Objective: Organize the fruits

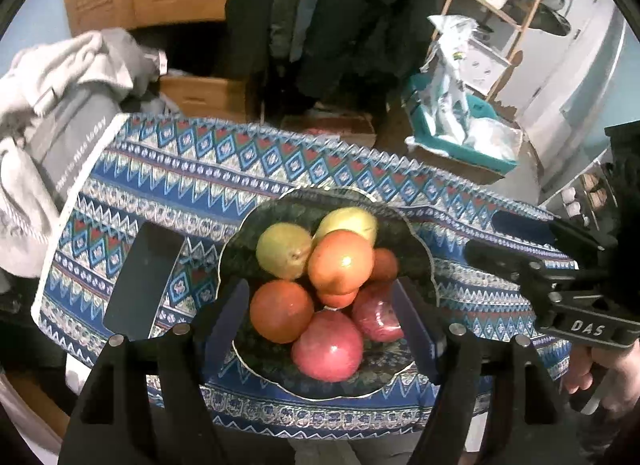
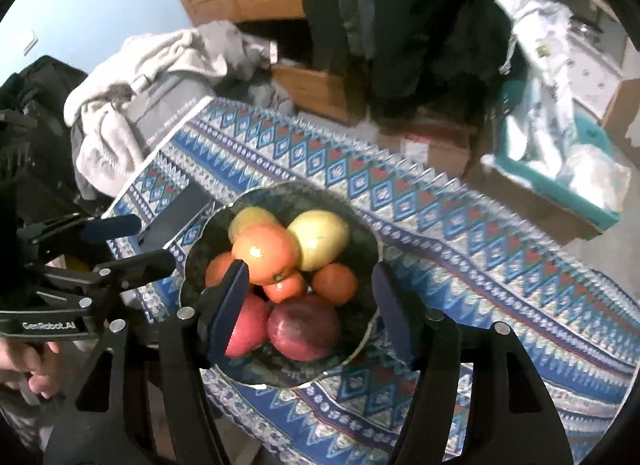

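Note:
A dark scalloped bowl on a blue patterned tablecloth holds piled fruit: yellow-green pears, oranges and red apples. My left gripper is open and empty, hovering above the bowl's near side. My right gripper is open and empty above the bowl; it also shows in the left wrist view at the right. The left gripper also shows in the right wrist view at the left.
A black phone lies on the cloth left of the bowl. Piled grey laundry sits beyond the table's left end. A teal box with plastic bags and a wooden shelf stand behind.

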